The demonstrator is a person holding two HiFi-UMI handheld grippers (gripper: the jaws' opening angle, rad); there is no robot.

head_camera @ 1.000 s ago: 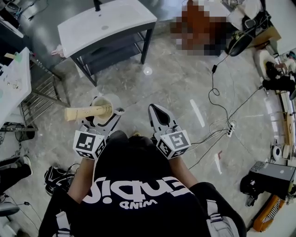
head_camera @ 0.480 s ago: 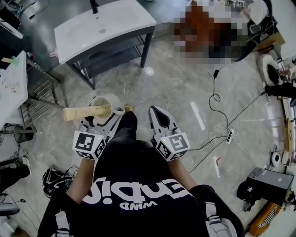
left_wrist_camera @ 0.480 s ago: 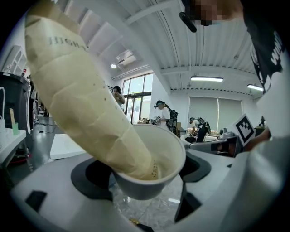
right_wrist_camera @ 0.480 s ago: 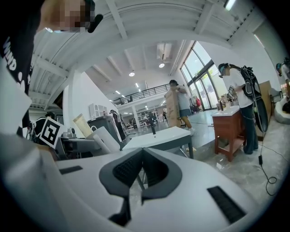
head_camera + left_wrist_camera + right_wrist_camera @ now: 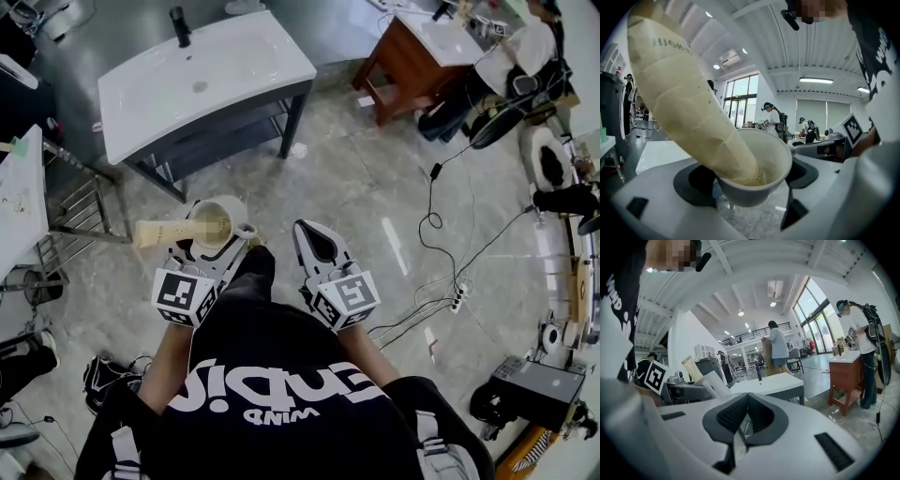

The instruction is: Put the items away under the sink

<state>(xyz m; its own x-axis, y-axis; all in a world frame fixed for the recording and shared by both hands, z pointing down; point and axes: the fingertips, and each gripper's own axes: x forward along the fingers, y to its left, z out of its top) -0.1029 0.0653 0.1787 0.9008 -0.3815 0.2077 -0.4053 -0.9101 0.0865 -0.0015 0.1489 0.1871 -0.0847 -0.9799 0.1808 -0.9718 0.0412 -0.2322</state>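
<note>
My left gripper is shut on a white cup with a cream tube leaning out of it to the left. In the left gripper view the white cup sits between the jaws and the cream tube fills the upper left. My right gripper is held beside it at the same height, shut with nothing in it; its jaws meet at the tips. The white sink on a dark frame with shelves underneath stands ahead on the floor.
A metal rack and a white counter stand at the left. A brown wooden vanity with a person beside it is at the upper right. Cables and a power strip lie on the marble floor at the right.
I have stepped toward the sink; it sits larger and lower in the head view. Both grippers keep their hold and pose, the cup and tube still in the left.
</note>
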